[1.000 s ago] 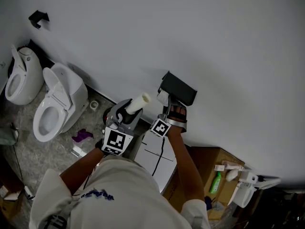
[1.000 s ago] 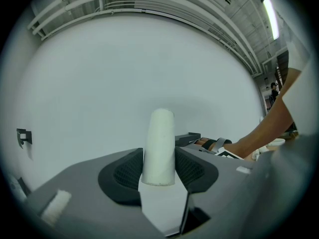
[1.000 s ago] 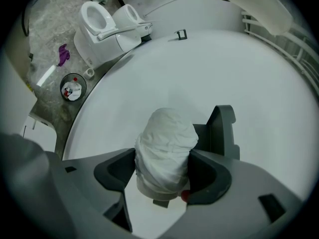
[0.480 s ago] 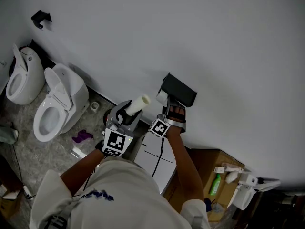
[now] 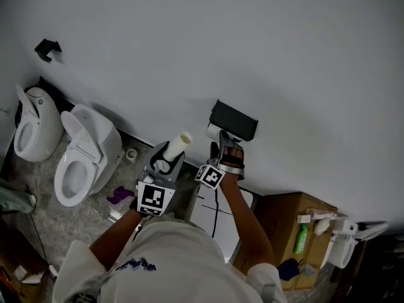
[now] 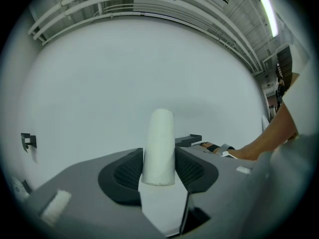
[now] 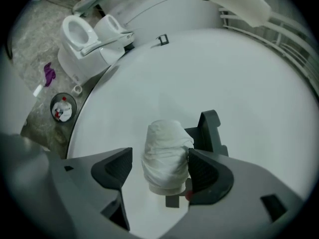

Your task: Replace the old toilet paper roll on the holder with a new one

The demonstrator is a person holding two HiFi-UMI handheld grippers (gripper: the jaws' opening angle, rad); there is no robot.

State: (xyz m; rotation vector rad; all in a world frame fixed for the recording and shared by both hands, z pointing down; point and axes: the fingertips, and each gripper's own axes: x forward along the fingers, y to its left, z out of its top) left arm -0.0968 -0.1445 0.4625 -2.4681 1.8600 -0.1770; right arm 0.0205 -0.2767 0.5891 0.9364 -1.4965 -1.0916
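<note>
The bare cardboard tube (image 6: 159, 146) of the old roll stands up between the pads of my left gripper (image 6: 159, 169), which is shut on it. In the head view the tube (image 5: 177, 146) is held left of the black wall holder (image 5: 233, 120). A full white paper roll (image 7: 167, 153) hangs on the holder's arm (image 7: 209, 128). My right gripper (image 7: 160, 171) is around this roll and its jaws are opening. The left pad stands clear of the paper and the right pad is close beside it. The head view shows that gripper (image 5: 218, 145) just under the holder.
Two white toilets (image 5: 85, 160) (image 5: 35, 128) stand on the stone floor at the left, with a purple scrap (image 5: 118, 196) near them. A small black bracket (image 5: 47, 48) is on the wall. A cardboard box (image 5: 287, 219) and a green bottle (image 5: 301, 238) are at the right. A round bin (image 7: 62, 107) sits below.
The head view has shifted a little, so everything sits slightly lower and to the right. Both grippers keep their places by the holder, the left still holding the tube.
</note>
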